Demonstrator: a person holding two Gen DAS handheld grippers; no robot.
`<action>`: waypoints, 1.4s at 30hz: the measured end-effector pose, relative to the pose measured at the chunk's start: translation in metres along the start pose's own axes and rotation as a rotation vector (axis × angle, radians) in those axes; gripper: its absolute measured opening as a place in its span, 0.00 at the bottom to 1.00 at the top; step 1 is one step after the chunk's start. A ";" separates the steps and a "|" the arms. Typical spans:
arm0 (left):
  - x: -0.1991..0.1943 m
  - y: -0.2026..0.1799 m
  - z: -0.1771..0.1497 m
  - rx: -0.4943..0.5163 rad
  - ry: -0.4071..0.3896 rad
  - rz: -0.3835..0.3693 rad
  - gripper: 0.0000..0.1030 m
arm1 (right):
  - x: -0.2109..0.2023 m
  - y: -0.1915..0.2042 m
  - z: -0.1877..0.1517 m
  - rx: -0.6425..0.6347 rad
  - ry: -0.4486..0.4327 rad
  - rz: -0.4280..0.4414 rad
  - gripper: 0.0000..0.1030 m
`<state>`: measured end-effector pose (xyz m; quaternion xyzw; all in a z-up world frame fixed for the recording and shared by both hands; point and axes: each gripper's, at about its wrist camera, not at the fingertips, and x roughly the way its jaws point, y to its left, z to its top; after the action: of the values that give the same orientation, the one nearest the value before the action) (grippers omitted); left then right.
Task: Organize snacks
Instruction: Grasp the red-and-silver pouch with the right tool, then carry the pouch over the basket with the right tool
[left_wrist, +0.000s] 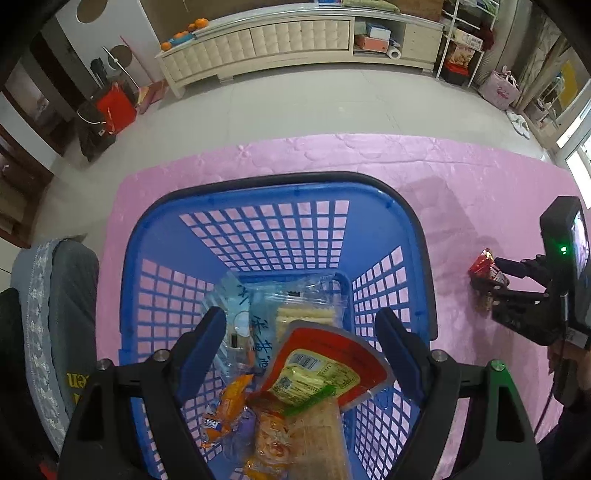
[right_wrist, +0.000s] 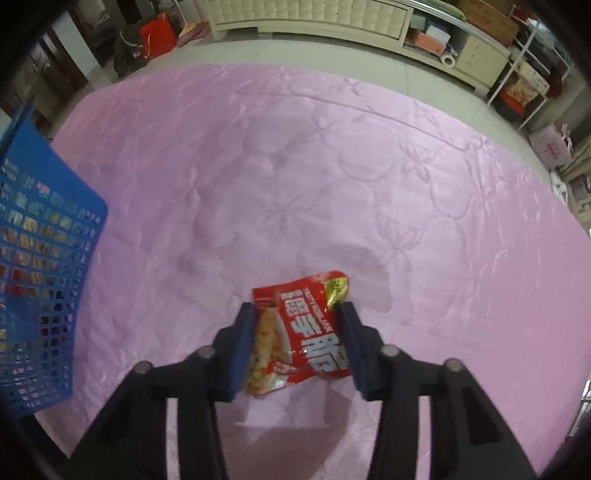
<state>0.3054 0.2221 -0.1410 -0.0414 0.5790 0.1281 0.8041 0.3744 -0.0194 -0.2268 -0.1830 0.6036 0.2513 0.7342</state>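
The red snack packet (right_wrist: 301, 328) lies on the pink cloth (right_wrist: 258, 166) well right of the blue basket (right_wrist: 55, 229), pinched across its width by the right gripper (right_wrist: 297, 341), while the left gripper (left_wrist: 301, 343) hangs wide, empty, over the basket.

We are in a home's living room: a long cream sideboard (left_wrist: 295, 40), cluttered shelves (left_wrist: 461, 44), gift bags (left_wrist: 116, 107) on the floor.
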 end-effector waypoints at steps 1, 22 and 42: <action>-0.001 0.000 -0.001 -0.005 0.001 -0.001 0.79 | -0.001 -0.001 -0.002 0.001 0.000 0.003 0.42; -0.073 0.017 -0.045 -0.004 -0.134 -0.078 0.79 | -0.108 0.014 -0.022 0.031 -0.149 0.102 0.23; -0.121 0.089 -0.100 -0.056 -0.243 -0.132 0.79 | -0.199 0.142 -0.003 -0.067 -0.298 0.213 0.23</action>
<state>0.1547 0.2673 -0.0526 -0.0862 0.4694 0.0950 0.8736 0.2598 0.0640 -0.0274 -0.1029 0.4953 0.3719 0.7783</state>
